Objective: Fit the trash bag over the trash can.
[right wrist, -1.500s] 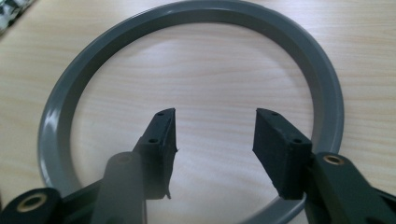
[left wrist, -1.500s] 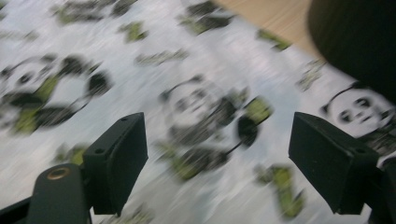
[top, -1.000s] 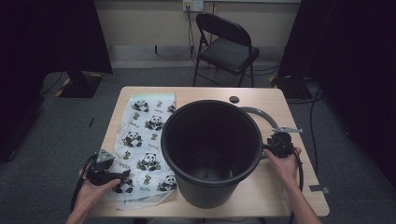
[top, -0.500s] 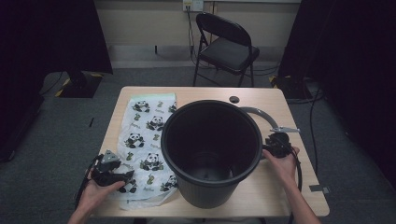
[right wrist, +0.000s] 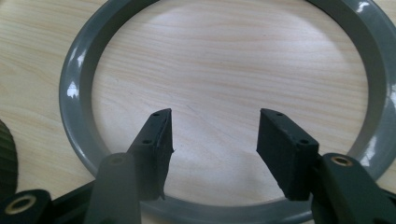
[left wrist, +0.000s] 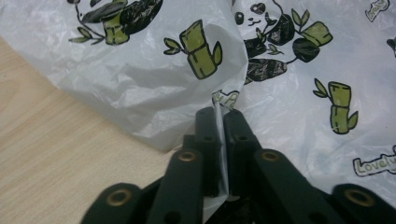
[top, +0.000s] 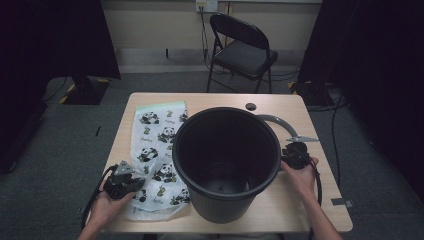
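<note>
Wooden counter point(top: 320, 210) carries a bin point(top: 226, 160) with the bag point(top: 157, 150) flat beside it. Left tool point(left wrist: 218, 116) has just closed, pinching the bag's edge; right tool point(right wrist: 214, 135) gapes over a ring point(right wrist: 79, 126). Lining the bin remains.

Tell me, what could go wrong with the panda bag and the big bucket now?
1. The left gripper has just been closing and pinches only a thin fold of the panda bag. The slippery plastic might slide out or tear when lifted.
2. The bag lies right against the bucket, so pulling it up could snag on the bucket.
3. The right gripper is open over the grey ring and holds nothing, so the bucket could shift or tip if the bag tugs it.
</note>
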Motion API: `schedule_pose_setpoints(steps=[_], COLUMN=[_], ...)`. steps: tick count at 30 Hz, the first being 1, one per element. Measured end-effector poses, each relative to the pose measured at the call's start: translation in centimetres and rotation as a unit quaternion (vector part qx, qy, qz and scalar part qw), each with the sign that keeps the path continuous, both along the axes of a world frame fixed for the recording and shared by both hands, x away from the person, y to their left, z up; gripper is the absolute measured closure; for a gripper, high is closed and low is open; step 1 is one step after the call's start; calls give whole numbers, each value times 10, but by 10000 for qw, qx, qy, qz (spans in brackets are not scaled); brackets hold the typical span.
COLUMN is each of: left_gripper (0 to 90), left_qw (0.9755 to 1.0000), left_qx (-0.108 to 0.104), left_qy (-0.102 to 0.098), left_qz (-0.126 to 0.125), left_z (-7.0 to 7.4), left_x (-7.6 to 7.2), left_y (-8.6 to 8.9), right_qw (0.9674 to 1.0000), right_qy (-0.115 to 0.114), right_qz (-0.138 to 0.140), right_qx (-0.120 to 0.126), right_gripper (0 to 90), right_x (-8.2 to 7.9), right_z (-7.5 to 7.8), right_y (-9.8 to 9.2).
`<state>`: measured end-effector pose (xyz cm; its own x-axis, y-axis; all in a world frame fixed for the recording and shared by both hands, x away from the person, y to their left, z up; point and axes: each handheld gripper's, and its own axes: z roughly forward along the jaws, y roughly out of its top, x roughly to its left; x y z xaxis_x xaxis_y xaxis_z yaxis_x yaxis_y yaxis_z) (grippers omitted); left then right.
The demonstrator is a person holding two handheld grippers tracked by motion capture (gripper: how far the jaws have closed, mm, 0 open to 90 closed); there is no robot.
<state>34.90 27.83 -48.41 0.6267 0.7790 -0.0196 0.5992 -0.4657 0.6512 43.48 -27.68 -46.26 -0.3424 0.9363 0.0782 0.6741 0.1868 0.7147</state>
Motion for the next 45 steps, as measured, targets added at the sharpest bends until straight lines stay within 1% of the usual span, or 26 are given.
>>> schedule_pose_setpoints(steps=[9,12,14,15,16,17,20,21,22,23,24,25,26,27,28,30,31,33,35,36,37,39,42,43,44,45], left_gripper=[894,897,897,897,897,897,897,897,898,898,898,898,898,897,898,897,897,897,897,896,896,896,896,896,896,896], left_qw=[9997,9992,9993,9986,9986,9982,9956,9956,9941,9941,9924,9925,9910,9910,9893,9889,9873,9856,9817,9817,9805,9767,9747,9747,9729,9729], left_qx=[-163,-269,-281,-451,-451,-549,-911,-911,-1076,-1076,-1217,-1209,-1317,-1317,-1421,-1439,-1530,-1612,-1807,-1807,-1860,-2051,-2107,-2107,-2163,-2163], left_qy=[137,224,186,163,163,92,31,31,5,5,-29,-111,-207,-207,-323,-367,-414,-518,-605,-605,-630,-638,-732,-732,-807,-807], left_qz=[81,169,178,205,205,211,209,209,166,166,168,143,145,145,113,78,59,48,51,51,18,-31,-100,-100,-144,-144], left_z=[0,1,1,4,4,7,15,15,20,20,24,27,33,33,40,44,48,55,63,63,65,69,77,77,81,81], left_x=[2,3,4,4,4,4,1,1,2,2,2,3,4,4,5,6,7,9,13,13,15,17,22,22,24,24], left_y=[2,3,4,6,6,7,5,5,1,1,-1,-3,-6,-6,-9,-11,-13,-16,-20,-20,-22,-27,-37,-37,-42,-42], right_qw=[9999,9997,9996,9995,9995,9994,9990,9990,9987,9987,9985,9983,9981,9981,9979,9978,9975,9962,9958,9958,9957,9957,9951,9951,9941,9941], right_qy=[-24,-74,-90,-125,-125,-133,-163,-163,-192,-192,-212,-222,-206,-206,-203,-199,-216,-291,-360,-360,-391,-399,-396,-396,-462,-462], right_qz=[123,195,206,232,232,239,311,311,356,356,377,383,405,405,447,466,483,478,441,441,441,461,574,574,643,643], right_qx=[55,160,178,189,189,206,286,286,317,317,333,383,417,417,426,437,463,663,717,717,721,703,695,695,746,746], right_gripper=[453,450,449,448,448,447,433,433,416,416,405,388,371,371,357,356,356,325,312,312,308,302,295,295,290,290], right_x=[0,-1,-1,-1,-1,-1,-2,-2,-2,-2,-1,-1,-1,-1,-1,-1,-2,-3,-3,-3,-4,-4,-4,-4,-4,-4], right_z=[1,3,4,5,5,6,7,7,8,8,9,10,11,11,13,14,15,24,28,28,29,31,33,33,38,38], right_y=[5,6,6,6,6,6,8,8,10,10,11,12,13,13,15,15,15,13,12,12,11,12,18,18,20,20])
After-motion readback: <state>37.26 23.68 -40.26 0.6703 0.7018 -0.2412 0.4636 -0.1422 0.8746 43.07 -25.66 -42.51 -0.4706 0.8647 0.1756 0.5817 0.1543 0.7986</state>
